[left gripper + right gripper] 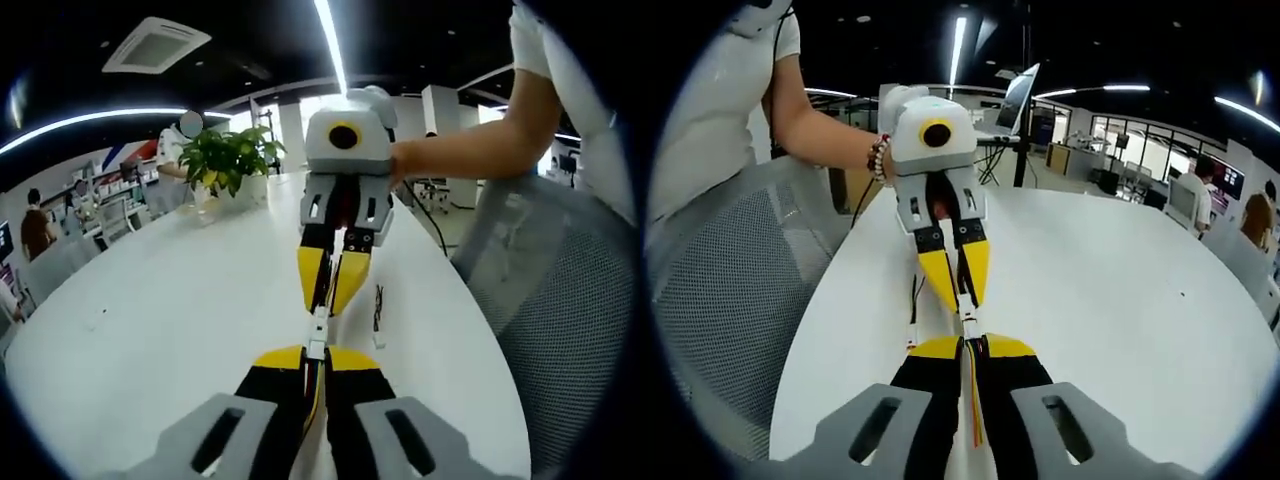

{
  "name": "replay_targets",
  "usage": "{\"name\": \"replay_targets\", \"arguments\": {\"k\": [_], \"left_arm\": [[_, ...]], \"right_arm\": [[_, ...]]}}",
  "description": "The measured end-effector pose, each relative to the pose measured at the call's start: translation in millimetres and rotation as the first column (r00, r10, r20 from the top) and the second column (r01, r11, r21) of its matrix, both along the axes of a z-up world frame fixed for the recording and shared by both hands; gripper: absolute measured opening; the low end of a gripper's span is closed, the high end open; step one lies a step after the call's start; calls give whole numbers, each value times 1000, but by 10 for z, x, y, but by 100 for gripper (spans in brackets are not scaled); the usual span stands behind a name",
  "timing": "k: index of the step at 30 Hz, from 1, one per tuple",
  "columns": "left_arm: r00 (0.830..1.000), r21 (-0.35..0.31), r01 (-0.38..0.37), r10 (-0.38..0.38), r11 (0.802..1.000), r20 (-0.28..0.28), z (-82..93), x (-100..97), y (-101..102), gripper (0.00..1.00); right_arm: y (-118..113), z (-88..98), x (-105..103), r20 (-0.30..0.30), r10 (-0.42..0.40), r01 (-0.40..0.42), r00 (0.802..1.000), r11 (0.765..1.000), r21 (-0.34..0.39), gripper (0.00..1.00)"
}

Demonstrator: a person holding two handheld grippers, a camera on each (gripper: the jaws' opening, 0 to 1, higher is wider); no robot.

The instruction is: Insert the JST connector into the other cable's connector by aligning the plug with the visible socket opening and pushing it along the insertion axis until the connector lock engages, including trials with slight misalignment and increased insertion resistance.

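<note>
Now two grippers, left gripper (312, 362) and right gripper (969, 350), each pinch one connector (318, 333) over one white table (180, 310).

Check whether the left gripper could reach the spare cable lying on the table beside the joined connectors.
Probably not as things stand: the left gripper is shut on its own cable's connector, meeting the right gripper. The spare cable lies unobstructed on the white table.

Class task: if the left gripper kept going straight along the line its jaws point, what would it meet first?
Most likely the white connector bridging the two tips, then the right gripper facing it head-on. The left gripper looks nearly tip to tip with it, though depth is hard to judge.
</note>
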State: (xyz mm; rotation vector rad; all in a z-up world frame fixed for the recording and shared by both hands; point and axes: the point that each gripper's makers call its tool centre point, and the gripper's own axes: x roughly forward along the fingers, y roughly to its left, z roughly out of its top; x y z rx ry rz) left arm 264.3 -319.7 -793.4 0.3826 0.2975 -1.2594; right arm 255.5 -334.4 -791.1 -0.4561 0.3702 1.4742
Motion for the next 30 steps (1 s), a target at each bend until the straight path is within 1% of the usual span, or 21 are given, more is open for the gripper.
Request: {"name": "replay_targets", "arguments": {"k": [8, 12, 14, 16, 21, 30], "left_arm": [[1000, 6, 4, -4, 1000, -1, -9, -12, 7, 0], [1000, 8, 10, -10, 1000, 0, -11, -23, 6, 0], [1000, -12, 18, -18, 1000, -8, 15, -45, -15, 0], [1000, -4, 18, -18, 1000, -3, 10, -42, -15, 0], [1000, 13, 19, -19, 1000, -8, -40, -52, -11, 0], [999, 71, 29, -26, 997, -31, -246, -88, -4, 0]], "right_arm": [[18, -2, -16, 2, 7, -7, 1000, 1000, -5, 4], [20, -30, -34, 13, 17, -17, 1000, 999, -33, 4], [28, -46, -55, 10, 25, -24, 1000, 999, -42, 4], [34, -74, -56, 16, 26, -25, 1000, 998, -58, 4], [39, -101, -61, 15, 31, -29, 999, 997, -74, 4], [46, -295, -82, -21, 32, -34, 999, 993, -111, 4]]}}
